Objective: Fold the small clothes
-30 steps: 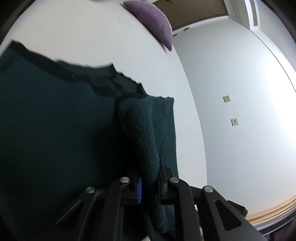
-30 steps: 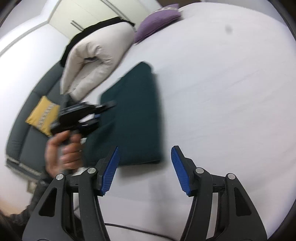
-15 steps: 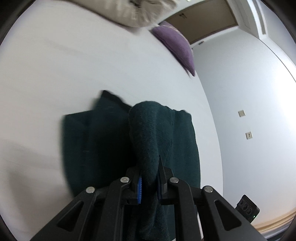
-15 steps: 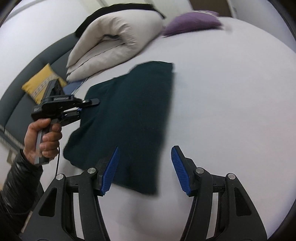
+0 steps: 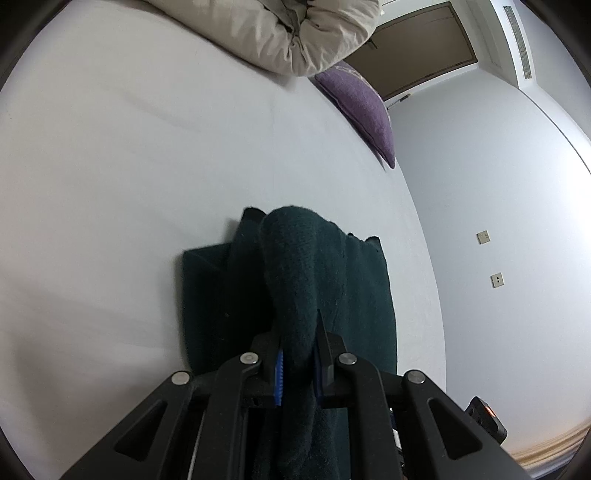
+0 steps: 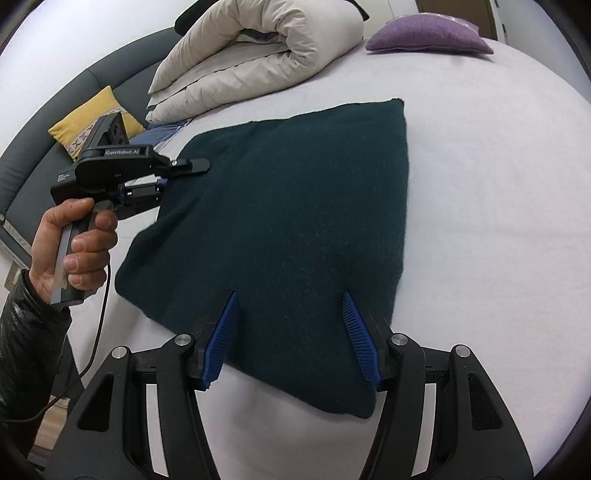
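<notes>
A dark green knit garment (image 6: 291,221) lies folded into a rough square on the white bed (image 6: 498,221). My left gripper (image 5: 297,363) is shut on a bunched edge of the garment (image 5: 295,280); in the right wrist view it (image 6: 168,179) grips the garment's left edge. My right gripper (image 6: 290,325) is open, its blue pads (image 6: 223,332) spread just above the garment's near edge, holding nothing.
A rolled cream duvet (image 6: 258,59) and a purple cushion (image 6: 428,35) lie at the far end of the bed. A yellow cushion (image 6: 92,114) sits on the grey sofa (image 6: 40,147) at left. The room's wall (image 5: 498,221) is to the right of the bed.
My right gripper has moved in over the garment's near edge. My left gripper, still shut on the garment, has pulled back and lifted, so more of the bed shows beyond it.
</notes>
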A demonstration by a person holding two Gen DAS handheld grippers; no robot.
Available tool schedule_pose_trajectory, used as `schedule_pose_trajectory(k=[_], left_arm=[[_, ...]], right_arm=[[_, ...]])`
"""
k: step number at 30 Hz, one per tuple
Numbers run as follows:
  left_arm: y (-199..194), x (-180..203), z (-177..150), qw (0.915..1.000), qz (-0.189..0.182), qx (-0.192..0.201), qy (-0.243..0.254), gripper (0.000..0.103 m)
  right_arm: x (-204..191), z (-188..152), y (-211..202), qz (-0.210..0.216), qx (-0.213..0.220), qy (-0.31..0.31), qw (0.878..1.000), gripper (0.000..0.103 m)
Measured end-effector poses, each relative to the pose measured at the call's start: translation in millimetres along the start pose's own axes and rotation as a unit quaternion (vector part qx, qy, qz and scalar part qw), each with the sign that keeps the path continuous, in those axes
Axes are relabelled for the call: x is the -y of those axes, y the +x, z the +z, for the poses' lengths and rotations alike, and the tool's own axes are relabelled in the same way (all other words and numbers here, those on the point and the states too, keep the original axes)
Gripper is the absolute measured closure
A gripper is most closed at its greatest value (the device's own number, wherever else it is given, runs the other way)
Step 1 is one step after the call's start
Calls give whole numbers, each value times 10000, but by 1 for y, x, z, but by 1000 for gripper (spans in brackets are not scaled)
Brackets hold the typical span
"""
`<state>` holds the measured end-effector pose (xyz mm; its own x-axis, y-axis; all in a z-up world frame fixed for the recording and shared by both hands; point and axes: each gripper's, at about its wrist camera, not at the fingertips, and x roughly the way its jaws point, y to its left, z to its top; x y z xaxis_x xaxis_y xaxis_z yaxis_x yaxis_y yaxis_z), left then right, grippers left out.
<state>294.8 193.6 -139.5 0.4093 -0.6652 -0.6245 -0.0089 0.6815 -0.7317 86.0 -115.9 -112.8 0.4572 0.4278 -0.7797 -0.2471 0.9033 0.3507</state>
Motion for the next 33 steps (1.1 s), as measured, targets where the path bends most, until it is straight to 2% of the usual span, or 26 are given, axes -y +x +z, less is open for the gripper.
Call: schedule_pose_trajectory(k=[5, 9, 11, 12, 14, 17, 19, 21, 23, 24, 25, 26, 27, 31, 33], left_arm=[[8, -34, -5, 9994, 118, -105, -320, 89], [8, -56, -13, 9971, -200, 97, -733, 86], [-1, -48, -15, 9978, 3, 255, -616, 84], [-10, -42, -15, 9976, 271, 416, -492, 83], [-34, -26, -17, 9946, 633, 800, -183, 83], [-63, 7, -29, 9899, 716, 1169, 368, 83], [-64, 31, -47, 9866, 813, 1141, 833, 82], [-53, 46, -66, 9830, 982, 1014, 1171, 83], [-32, 50, -79, 9765, 1371, 851, 1431, 82], [-21, 46, -83, 9756, 1502, 732, 1422, 83], [-15, 34, -88, 9768, 1548, 618, 1342, 83], [-12, 24, -93, 9765, 1601, 631, 1300, 84], [-12, 19, -97, 9760, 1582, 719, 1316, 85], [-16, 12, -104, 9765, 1496, 839, 1306, 85], [-16, 10, -105, 9770, 1480, 834, 1289, 85]], right_arm=[[-11, -1, 16, -128, -92, -40, 9999, 45], [-15, -9, 31, -303, -109, -321, 9990, 43], [-19, -10, 30, -372, -128, -440, 9983, 42], [-19, -10, 25, -350, -155, -434, 9983, 41], [-16, -4, 8, -54, -12, -228, 9997, 41], [-5, 7, -17, 521, 343, 85, 9980, 41], [12, 16, -17, 1095, 235, 512, 9924, 41], [29, 20, -8, 1476, 86, 903, 9849, 42], [47, 21, 8, 1760, -113, 1301, 9757, 42], [57, 18, 18, 1983, -284, 1519, 9679, 42], [67, 16, 25, 2132, -370, 1728, 9609, 46], [74, 18, 28, 2239, -397, 1880, 9555, 52], [84, 18, 29, 2446, -443, 2048, 9467, 54], [96, 34, 27, 2748, -208, 2169, 9365, 52], [103, 54, 37, 2887, -254, 2267, 9298, 52]])
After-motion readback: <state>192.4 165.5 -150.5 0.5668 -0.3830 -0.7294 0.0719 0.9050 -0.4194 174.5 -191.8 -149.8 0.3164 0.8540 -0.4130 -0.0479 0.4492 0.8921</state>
